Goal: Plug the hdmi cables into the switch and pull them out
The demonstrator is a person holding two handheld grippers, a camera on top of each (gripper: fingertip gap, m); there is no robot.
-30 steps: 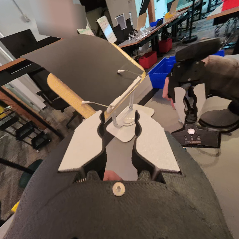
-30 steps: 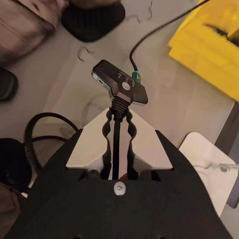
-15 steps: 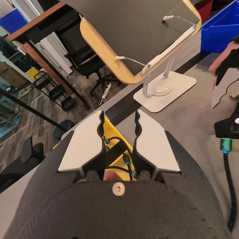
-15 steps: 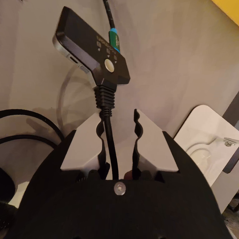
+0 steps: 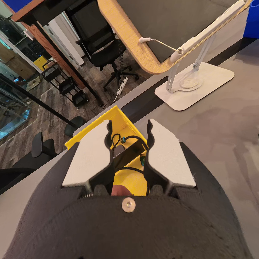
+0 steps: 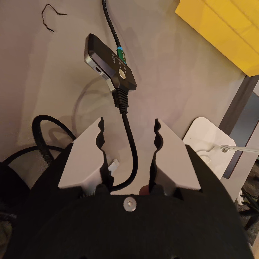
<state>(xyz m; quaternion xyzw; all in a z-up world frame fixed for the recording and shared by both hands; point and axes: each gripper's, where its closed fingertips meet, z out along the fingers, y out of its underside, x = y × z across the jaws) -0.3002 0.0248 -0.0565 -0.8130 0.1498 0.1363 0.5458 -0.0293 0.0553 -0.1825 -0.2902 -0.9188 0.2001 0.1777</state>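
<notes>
Left wrist view: the left gripper (image 5: pixel 128 134), jaws spread and empty, hangs over a glossy yellow plastic bin (image 5: pixel 119 116) holding coiled black cables (image 5: pixel 131 138).

Right wrist view: the right gripper (image 6: pixel 128 134), jaws spread, straddles the ribbed tail of the matte black switch (image 6: pixel 110 63), untouched. A braided, green-tipped cable (image 6: pixel 110 28) sits plugged into its far edge; small white print is not repeated.

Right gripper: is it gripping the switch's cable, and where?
Nothing is held. The right gripper is open; the switch's cable runs loose between its fingers. The left gripper is open too, above the yellow bin.
</notes>
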